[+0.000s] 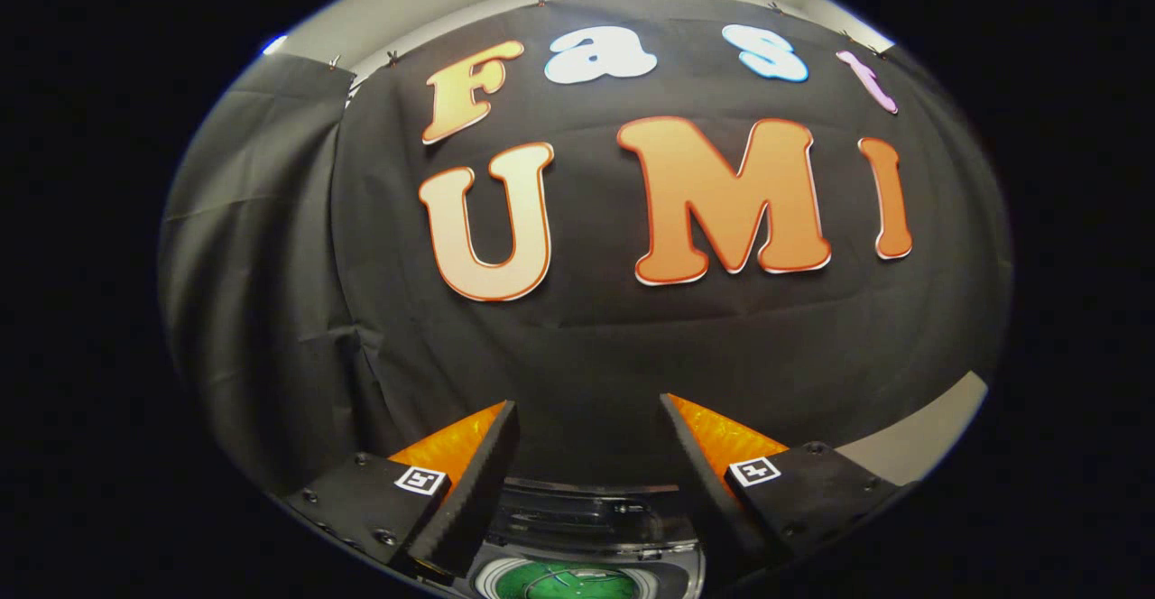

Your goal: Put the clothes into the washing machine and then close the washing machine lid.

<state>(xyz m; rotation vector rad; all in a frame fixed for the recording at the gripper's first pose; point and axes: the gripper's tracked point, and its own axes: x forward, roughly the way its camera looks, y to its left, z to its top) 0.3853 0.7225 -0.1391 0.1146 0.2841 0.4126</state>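
The gripper [588,419] stands open with nothing between its fingers, raised toward the booth wall [586,337]. Below and between the fingers sits the washer [586,527], its lid apparently open, with something green [564,581] inside, likely the clothes. The step in hand is probably closing the lid; that calls for lowering to its edge.

The gripper [588,410] was a two-finger tool whose fingers [478,482] stood spread apart with nothing between them. Each finger was a wedge tapering forward, its inner pad finely ribbed. Behind each sat a flat matte block with round screw heads and a small square white-bordered marker [421,480]
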